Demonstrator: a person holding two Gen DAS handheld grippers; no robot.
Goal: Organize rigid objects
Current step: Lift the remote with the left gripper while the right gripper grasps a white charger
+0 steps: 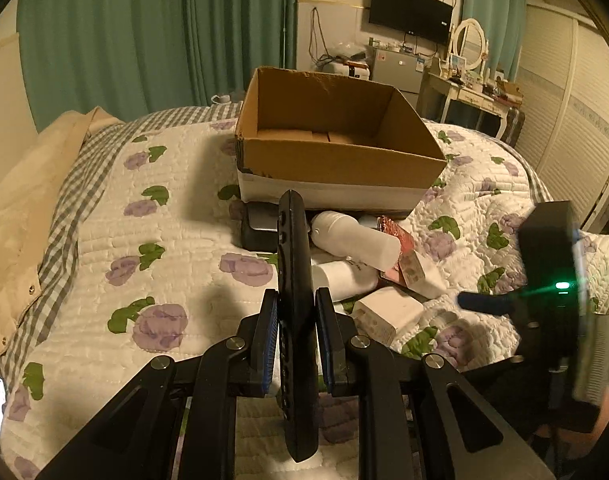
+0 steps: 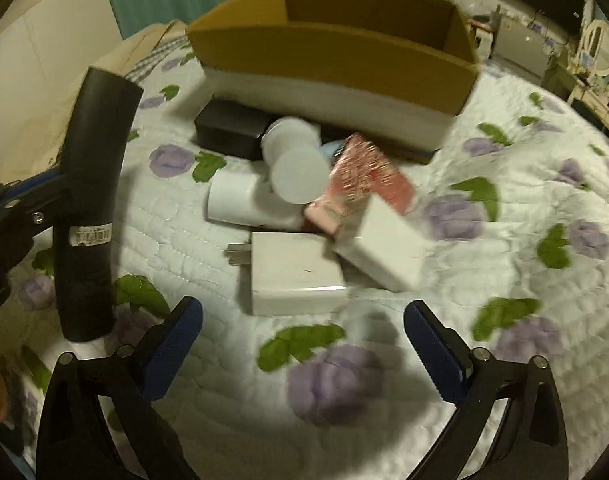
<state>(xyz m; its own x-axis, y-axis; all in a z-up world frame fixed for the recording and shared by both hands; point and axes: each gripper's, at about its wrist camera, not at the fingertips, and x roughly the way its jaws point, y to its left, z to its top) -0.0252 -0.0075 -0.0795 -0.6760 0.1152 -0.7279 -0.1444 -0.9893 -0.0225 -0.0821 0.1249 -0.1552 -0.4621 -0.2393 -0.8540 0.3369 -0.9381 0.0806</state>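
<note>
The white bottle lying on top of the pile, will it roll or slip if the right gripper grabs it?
The white bottle looks round and smooth, so it would probably roll off the pink box if nudged. Its plastic looks stiff, likely light. The right gripper has its jaws wide open, probably wide enough to span it.

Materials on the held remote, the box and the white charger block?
Remote, clamped in the left gripper: matte black plastic by its moulded buttons and paper sticker. Box: brown corrugated cardboard with a ragged rim, white band along its base. Charger block: glossy white plastic, likely, with metal prongs.
</note>
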